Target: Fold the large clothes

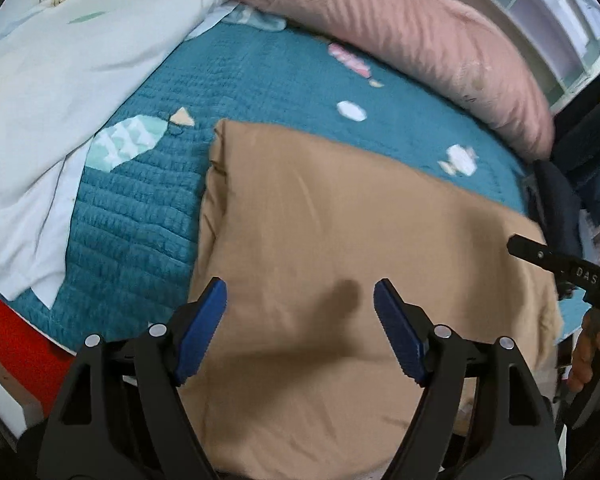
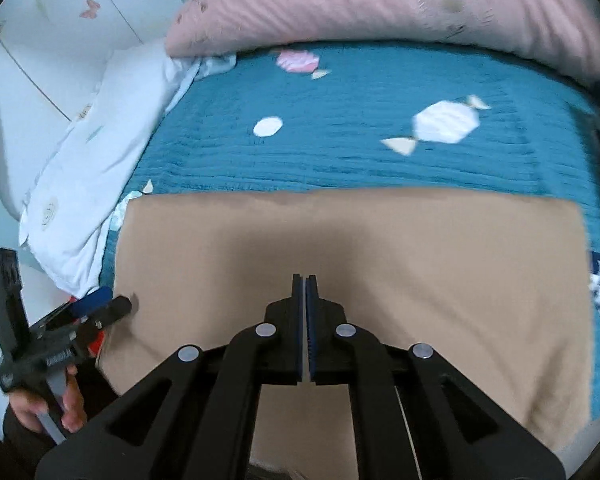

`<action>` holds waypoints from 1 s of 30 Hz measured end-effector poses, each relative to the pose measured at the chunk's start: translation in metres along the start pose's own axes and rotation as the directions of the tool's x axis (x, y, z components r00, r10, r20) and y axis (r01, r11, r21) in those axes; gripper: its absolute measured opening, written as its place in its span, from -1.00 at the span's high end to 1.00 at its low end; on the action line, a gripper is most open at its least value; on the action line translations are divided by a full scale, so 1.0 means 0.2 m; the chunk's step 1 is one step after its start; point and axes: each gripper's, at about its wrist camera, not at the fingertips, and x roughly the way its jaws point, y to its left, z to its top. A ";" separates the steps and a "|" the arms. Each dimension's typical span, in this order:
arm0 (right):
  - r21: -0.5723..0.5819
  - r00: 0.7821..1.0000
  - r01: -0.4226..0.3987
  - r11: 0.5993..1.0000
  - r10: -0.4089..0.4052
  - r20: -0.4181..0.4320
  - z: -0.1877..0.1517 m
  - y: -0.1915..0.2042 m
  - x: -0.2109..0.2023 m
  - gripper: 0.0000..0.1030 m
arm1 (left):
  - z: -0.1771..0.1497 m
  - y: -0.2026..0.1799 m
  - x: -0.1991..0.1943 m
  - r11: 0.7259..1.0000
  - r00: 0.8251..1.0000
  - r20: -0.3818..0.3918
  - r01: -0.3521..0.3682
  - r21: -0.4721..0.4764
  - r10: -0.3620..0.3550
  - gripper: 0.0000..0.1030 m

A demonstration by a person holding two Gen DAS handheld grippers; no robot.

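Observation:
A tan garment (image 1: 340, 248) lies folded into a flat rectangle on the teal quilt (image 1: 260, 76); it also shows in the right wrist view (image 2: 380, 240). My left gripper (image 1: 300, 300) is open and empty, hovering above the garment's near left part. My right gripper (image 2: 305, 284) is shut with nothing between its pads, above the garment's near middle. The left gripper also shows at the garment's left edge in the right wrist view (image 2: 108, 300). Part of the right gripper shows in the left wrist view (image 1: 556, 264) at the garment's right edge.
A pink pillow (image 1: 400, 40) lies along the far side of the teal quilt (image 2: 380, 160). A white duvet (image 1: 60, 80) is bunched on the left. A dark garment (image 1: 560, 208) sits at the right edge. The bed's near edge is below the garment.

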 end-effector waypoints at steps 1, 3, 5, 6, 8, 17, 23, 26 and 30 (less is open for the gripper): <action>0.000 1.000 0.012 1.000 -0.012 -0.021 0.02 0.02 0.07 0.97 | 0.00 0.02 0.01 1.000 1.000 -0.009 0.002 -0.007 -0.002 -0.49; -0.005 0.996 0.054 0.999 -0.054 -0.068 0.03 0.01 0.18 0.97 | 0.00 0.07 0.01 1.000 1.000 -0.011 -0.001 -0.022 0.001 -0.54; 0.021 0.992 0.070 0.997 -0.068 -0.105 0.02 -0.02 0.32 1.00 | -0.01 0.13 0.00 0.999 1.000 -0.006 -0.010 -0.040 0.010 -0.58; 0.038 0.994 0.065 0.997 -0.062 -0.092 0.02 -0.04 0.34 1.00 | -0.02 0.17 -0.01 0.998 1.000 -0.010 -0.008 -0.056 0.007 -0.60; 0.089 0.996 0.043 0.995 -0.036 -0.085 0.04 -0.08 0.34 1.00 | -0.04 0.24 -0.02 0.996 1.000 -0.018 0.013 -0.093 -0.015 -0.63; 0.058 0.997 0.040 0.997 -0.036 -0.074 0.03 -0.07 0.31 1.00 | -0.18 0.41 0.04 0.963 0.984 -0.094 0.126 -0.239 -0.152 -0.67; 0.078 0.998 0.025 0.997 -0.020 -0.065 0.04 -0.07 0.32 1.00 | -0.19 0.35 0.12 0.976 0.989 -0.107 0.082 -0.203 -0.106 -0.80; 0.096 0.999 0.003 0.995 0.001 -0.042 0.03 -0.07 0.28 1.00 | -0.20 0.30 0.12 0.986 0.993 -0.096 0.051 -0.159 -0.067 -0.79; 0.127 0.999 -0.040 0.991 0.041 -0.004 -0.03 -0.07 0.14 0.91 | -0.19 0.27 0.11 0.990 0.993 -0.083 0.076 -0.122 -0.087 -0.26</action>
